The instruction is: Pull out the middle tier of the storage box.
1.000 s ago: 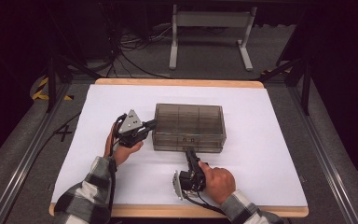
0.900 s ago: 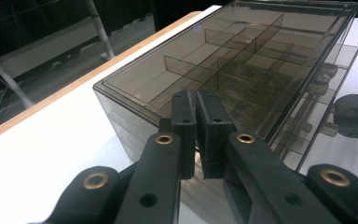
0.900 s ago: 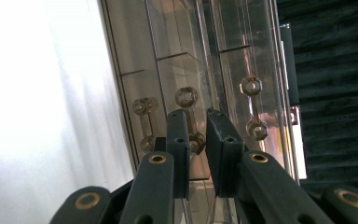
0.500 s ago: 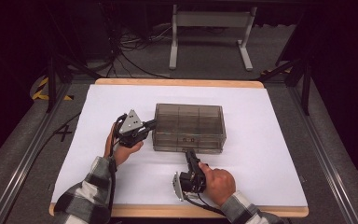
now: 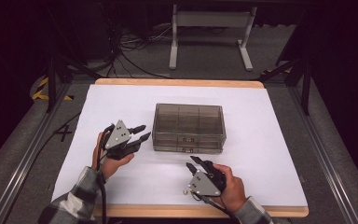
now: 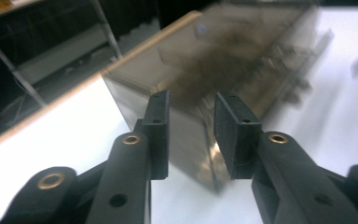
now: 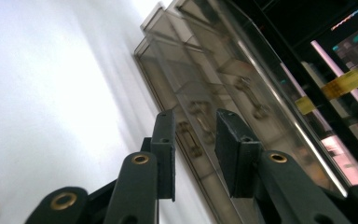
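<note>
On white table (image 5: 270,140), smoky clear lidded box (image 5: 189,127), left claw (image 5: 140,133) and right claw (image 5: 193,162) just opening, empty

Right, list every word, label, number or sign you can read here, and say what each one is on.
No text can be read in these pictures.
The smoky plastic box: no label or print on it.
Yellow tags on the dark rack behind the box, in the right gripper view: too blurred to read.
Yellow and black hazard stripes on the floor left of the table: a marking, no words.
</note>
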`<state>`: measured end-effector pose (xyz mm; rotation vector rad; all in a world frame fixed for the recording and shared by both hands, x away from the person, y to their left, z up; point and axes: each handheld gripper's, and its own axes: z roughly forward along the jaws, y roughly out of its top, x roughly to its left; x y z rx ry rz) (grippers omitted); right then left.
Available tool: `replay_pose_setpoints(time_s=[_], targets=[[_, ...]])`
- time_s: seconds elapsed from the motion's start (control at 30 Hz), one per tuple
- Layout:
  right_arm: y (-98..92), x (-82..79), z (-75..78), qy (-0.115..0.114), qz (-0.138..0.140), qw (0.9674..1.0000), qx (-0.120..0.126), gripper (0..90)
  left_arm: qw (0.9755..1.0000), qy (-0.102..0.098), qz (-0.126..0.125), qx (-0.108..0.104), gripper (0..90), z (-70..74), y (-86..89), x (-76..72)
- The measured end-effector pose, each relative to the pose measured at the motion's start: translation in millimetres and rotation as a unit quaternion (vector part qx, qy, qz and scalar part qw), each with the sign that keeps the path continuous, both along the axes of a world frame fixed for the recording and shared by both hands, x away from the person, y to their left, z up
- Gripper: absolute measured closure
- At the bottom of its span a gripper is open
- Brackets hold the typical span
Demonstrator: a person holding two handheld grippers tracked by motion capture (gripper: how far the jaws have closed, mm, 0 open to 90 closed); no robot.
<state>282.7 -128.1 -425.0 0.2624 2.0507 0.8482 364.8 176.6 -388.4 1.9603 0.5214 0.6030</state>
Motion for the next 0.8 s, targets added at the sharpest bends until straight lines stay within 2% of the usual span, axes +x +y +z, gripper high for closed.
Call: replay_pose_setpoints(time_s=[0.03,0.13,0.2,0.23,0.27,0.3,0.33,0.37,0.4,0.43,0.47,0.5,0.53,0.57,0.6,0.63,0.7,0.73,0.8], targets=[[-8.5,0.4,3.0,0.013,0.004,0.9998,0.018,69.4,1.0,0.002,0.0,0.009,64.8,-4.1,1.6,-4.1],[-37.9,2.9,8.5,0.033,-0.012,0.9977,0.059,68.8,0.9994,0.023,0.004,0.027,59.1,-16.2,5.4,-10.6],[-53.9,4.6,9.9,0.039,-0.028,0.9957,0.079,67.7,0.9983,0.055,0.008,0.017,55.5,-27.1,6.0,-10.7],[-53.9,4.6,9.9,0.039,-0.028,0.9957,0.079,67.7,0.9983,0.055,0.008,0.017,53.6,-27.1,6.0,-10.7],[-73.3,7.3,10.9,0.053,-0.045,0.9922,0.104,66.6,0.9977,0.064,0.007,0.02,52.6,-31.4,4.9,-10.6],[-73.3,7.3,10.9,0.053,-0.045,0.9922,0.104,66.6,0.9975,0.066,0.009,0.025,52.6,-34.5,3.3,-10.2],[-88.6,9.7,10.8,0.065,-0.057,0.9882,0.126,65.4,0.9969,0.076,0.004,0.022,51.2,-39.1,-0.9,-8.5],[-88.6,9.7,10.8,0.065,-0.057,0.9882,0.126,65.4,0.9969,0.076,0.004,0.022,50.7,-39.1,-0.9,-8.5],[-95.2,11.3,9.9,0.075,-0.06,0.986,0.136,64.7,0.9967,0.078,0.001,0.025,50.2,-40.7,-3.4,-7.7],[-105.8,16.1,7.3,0.092,-0.065,0.9824,0.149,62.4,0.9968,0.076,-0.003,0.023,50.1,-42.3,-5.6,-7.0],[-109.9,18.6,5.8,0.099,-0.062,0.9801,0.161,62.2,0.9967,0.077,-0.007,0.023,50.0,-44.5,-9.3,-4.9],[-109.9,18.6,5.8,0.099,-0.062,0.9801,0.161,62.2,0.9967,0.077,-0.007,0.023,49.9,-44.5,-9.3,-4.9],[-115.1,25.4,3.3,0.114,-0.06,0.9761,0.176,60.8,0.9965,0.082,-0.005,0.016,49.9,-46.3,-12.0,-2.3],[-115.1,25.4,3.3,0.114,-0.06,0.9761,0.176,60.8,0.9965,0.082,-0.005,0.016,49.9,-46.3,-12.0,-2.3],[-117.1,32.3,-0.1,0.13,-0.056,0.9718,0.189,60.2,0.9965,0.082,0.0,0.013,50.0,-47.0,-12.9,0.7],[-117.1,32.3,-0.1,0.13,-0.056,0.9718,0.189,60.2,0.9965,0.082,0.0,0.013,50.3,-47.0,-12.9,0.7],[-115.8,38.5,-4.0,0.146,-0.056,0.9682,0.196,59.0,0.9962,0.086,-0.002,0.007,52.4,-47.8,-13.0,3.8],[-115.8,38.5,-4.0,0.146,-0.056,0.9682,0.196,59.0,0.996,0.089,-0.003,0.006,52.4,-48.7,-13.7,5.4],[-114.0,42.0,-6.3,0.154,-0.059,0.9659,0.2,58.5,0.9957,0.092,-0.004,0.008,52.6,-50.7,-15.0,8.4]])
